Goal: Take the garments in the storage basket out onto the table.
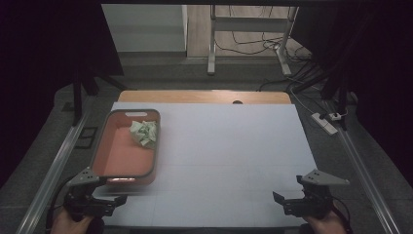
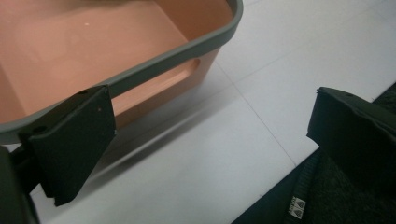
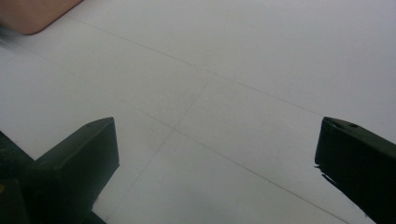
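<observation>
A salmon bin with a grey rim [image 1: 124, 156] stands on the left of the white table top [image 1: 229, 156]. A crumpled pale green wad [image 1: 144, 132] lies in its far right corner. My left gripper [image 1: 114, 201] hovers just in front of the bin's near end. In the left gripper view, my left gripper [image 2: 210, 107] is open with nothing between the jaws, and the bin's near corner [image 2: 187, 49] is close ahead. My right gripper [image 1: 282, 202] is at the table's near right and open. In the right gripper view, my right gripper [image 3: 217, 130] is over bare table, and a corner of the bin [image 3: 32, 14] lies far off.
A wooden strip [image 1: 204, 96] borders the table's far edge. Metal rails [image 1: 53, 170] run along both sides of the table. A power strip [image 1: 325, 123] and cables lie on the floor at the right, and desk legs [image 1: 212, 44] stand beyond.
</observation>
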The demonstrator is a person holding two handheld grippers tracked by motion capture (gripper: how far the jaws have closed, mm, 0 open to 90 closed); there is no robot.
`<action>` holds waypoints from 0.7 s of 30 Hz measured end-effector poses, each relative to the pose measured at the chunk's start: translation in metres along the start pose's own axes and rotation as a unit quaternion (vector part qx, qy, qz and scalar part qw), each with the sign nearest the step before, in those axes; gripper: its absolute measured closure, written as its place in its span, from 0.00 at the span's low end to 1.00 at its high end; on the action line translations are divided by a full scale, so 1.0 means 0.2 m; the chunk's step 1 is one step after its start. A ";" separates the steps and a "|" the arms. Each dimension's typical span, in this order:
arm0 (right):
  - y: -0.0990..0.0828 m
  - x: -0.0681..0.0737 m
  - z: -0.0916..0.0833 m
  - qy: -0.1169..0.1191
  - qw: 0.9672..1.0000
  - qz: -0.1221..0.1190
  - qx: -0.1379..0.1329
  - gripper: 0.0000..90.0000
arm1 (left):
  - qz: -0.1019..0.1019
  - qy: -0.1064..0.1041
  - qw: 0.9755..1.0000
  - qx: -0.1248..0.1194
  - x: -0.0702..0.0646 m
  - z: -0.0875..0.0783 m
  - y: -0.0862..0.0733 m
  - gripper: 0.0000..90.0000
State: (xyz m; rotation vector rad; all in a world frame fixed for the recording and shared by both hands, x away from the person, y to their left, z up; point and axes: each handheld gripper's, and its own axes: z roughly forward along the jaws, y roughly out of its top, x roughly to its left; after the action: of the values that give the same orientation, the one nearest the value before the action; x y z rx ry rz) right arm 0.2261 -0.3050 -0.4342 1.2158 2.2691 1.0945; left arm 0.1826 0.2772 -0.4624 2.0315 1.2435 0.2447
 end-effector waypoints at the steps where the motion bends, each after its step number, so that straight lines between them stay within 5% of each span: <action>1: 0.00 0.00 0.00 0.004 1.000 0.004 0.000 0.00 | 0.000 0.000 1.000 0.000 0.00 0.00 0.00 0.02; 21: 0.01 0.00 0.02 0.025 0.999 -0.004 0.021 0.00 | -0.002 -0.019 1.000 0.013 0.01 0.01 0.01 0.01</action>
State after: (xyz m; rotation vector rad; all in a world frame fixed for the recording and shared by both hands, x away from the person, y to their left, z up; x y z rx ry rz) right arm 0.2294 -0.3030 -0.4360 1.2081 2.3435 1.0915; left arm 0.1864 0.2779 -0.4630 2.0466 1.2349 0.1879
